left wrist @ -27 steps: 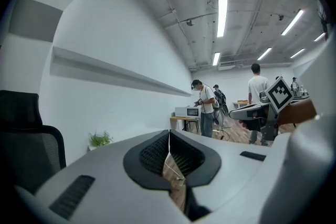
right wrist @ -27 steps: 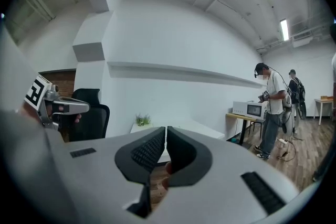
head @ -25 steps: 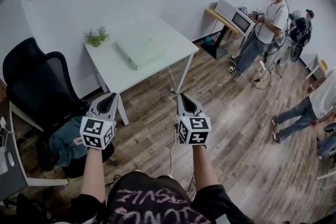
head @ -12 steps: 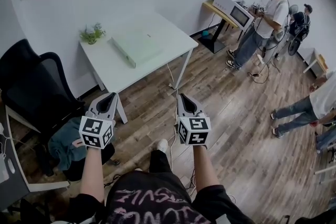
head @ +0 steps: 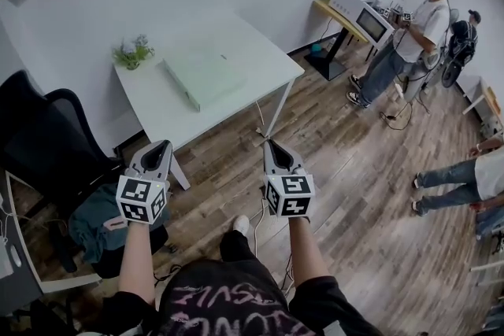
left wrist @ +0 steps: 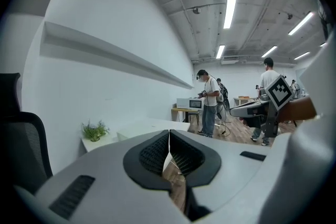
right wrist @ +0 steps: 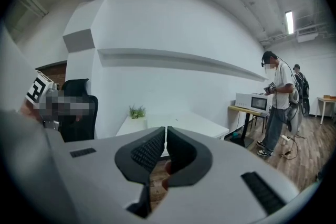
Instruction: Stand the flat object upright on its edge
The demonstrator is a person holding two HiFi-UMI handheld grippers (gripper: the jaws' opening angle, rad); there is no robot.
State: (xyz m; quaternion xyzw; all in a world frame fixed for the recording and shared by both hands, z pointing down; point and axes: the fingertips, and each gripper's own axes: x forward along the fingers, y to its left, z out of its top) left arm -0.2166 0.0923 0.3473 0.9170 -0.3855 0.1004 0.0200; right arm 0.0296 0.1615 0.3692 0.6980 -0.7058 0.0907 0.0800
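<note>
Head view, going left to right: a black office chair (head: 43, 138) sits off to the side. Next is the white table (head: 252, 59) against the wall, with a small potted plant (head: 131, 53) at its back-left corner. The flat object (head: 203, 75), a pale green slab, lies flat on the tabletop just right of the plant. Further right there's a microwave (head: 364, 14) on a stand with a person (head: 405, 35) next to it, well apart from the table.

What could go wrong from here, imo: nothing has started yet, so it all comes down to the approach. The slab looks thin and the tabletop looks slick. A claw that comes in low and pushes will probably just skate it toward the table edge instead of tipping it up. The plant is near the slab's left end, so a sloppy reach on that side could knock it over. And once the slab is up on its narrow edge it'll want to flop back down, so letting go too early is the big risk.

Now the claws. The left gripper (head: 162, 144) is held out over the wood floor, short of the table, with its pads pressed together on nothing. The right gripper (head: 272, 142) is the same: jaws together, empty, touching nothing. Both have to spread before they can take the slab.
</note>
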